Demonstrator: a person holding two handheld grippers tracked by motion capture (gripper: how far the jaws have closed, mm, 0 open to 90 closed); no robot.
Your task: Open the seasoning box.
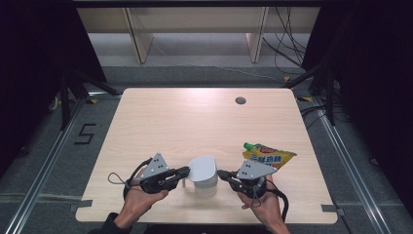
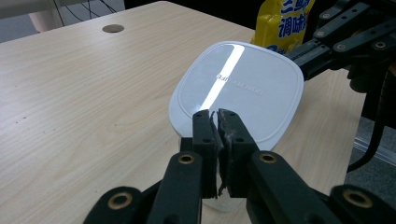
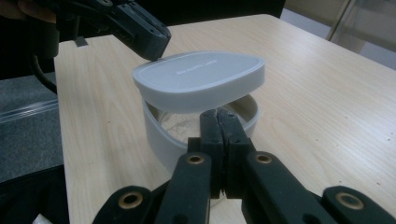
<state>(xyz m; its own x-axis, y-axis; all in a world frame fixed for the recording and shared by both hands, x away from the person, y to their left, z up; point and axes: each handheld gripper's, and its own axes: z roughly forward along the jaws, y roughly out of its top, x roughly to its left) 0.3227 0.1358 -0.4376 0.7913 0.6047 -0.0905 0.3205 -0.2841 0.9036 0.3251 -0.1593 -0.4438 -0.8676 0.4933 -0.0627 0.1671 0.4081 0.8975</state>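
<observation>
A white tub [image 1: 205, 189] stands near the table's front edge, with pale powder [image 3: 180, 125] inside it. Its white lid [image 1: 202, 167] is raised off the rim and tilted. My left gripper [image 1: 187, 171] is shut on the lid's left edge; in the left gripper view the lid [image 2: 238, 88] spreads out beyond the closed tips [image 2: 217, 115]. From the right, my right gripper [image 1: 219, 173] points at the tub with its jaws shut and nothing between them. In the right gripper view its tips [image 3: 219, 114] sit at the tub's rim [image 3: 156, 135], under the lid [image 3: 201, 77].
A yellow spout pouch [image 1: 268, 156] with a green cap lies right of the tub, behind the right gripper. A round grommet hole [image 1: 240, 100] sits far back on the wooden table [image 1: 185, 122]. Shelf legs and cables are on the floor beyond.
</observation>
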